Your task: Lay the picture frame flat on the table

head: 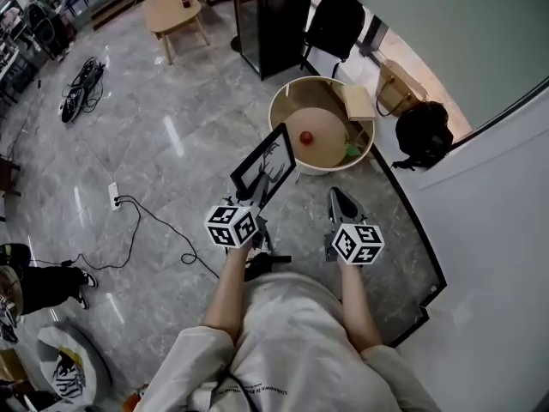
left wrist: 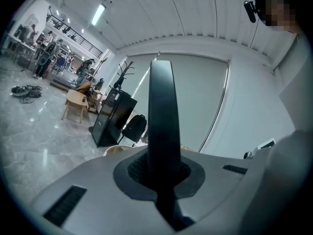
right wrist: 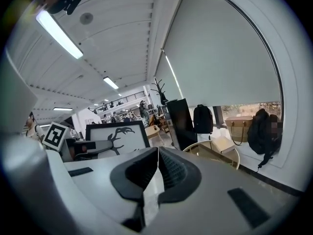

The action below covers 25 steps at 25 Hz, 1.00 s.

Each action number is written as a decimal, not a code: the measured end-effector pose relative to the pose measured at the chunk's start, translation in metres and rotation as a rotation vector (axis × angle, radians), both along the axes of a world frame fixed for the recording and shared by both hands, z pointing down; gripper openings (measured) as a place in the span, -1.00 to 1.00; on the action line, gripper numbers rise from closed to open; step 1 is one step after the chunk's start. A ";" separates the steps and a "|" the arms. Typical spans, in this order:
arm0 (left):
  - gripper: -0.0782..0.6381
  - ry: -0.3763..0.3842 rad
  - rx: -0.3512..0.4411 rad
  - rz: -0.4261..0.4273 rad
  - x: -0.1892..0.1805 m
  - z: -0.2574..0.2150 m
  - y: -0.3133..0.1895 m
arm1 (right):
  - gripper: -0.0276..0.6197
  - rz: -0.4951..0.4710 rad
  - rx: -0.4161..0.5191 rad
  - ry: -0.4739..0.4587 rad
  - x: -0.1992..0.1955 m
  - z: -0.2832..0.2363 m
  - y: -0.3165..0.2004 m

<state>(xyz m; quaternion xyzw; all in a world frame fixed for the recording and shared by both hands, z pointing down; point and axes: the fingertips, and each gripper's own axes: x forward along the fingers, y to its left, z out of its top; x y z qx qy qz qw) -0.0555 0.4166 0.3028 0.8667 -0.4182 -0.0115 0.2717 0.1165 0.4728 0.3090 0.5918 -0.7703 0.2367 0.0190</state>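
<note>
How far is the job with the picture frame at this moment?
Done: the left gripper is shut on the edge of the frame, and the frame is off any surface. In hand: the frame is held tilted in the air above the floor. The right gripper is shut and empty. Left: the laying down itself, since the frame rests flat on nothing yet.

Glossy stone floor [head: 171, 101]; smooth dark picture frame [head: 266, 166]
</note>
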 end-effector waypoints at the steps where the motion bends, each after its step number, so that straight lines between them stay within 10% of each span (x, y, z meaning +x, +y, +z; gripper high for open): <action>1: -0.71 0.003 -0.002 0.001 -0.002 0.000 -0.011 | -0.81 0.004 0.001 0.002 -0.002 -0.001 -0.009; 17: -0.71 0.045 -0.114 0.022 -0.060 0.056 -0.122 | -0.81 0.245 -0.055 -0.034 0.022 0.036 -0.091; 25: -0.71 0.060 -0.132 -0.036 -0.097 0.062 -0.146 | -0.81 0.177 -0.085 -0.029 -0.016 0.047 -0.132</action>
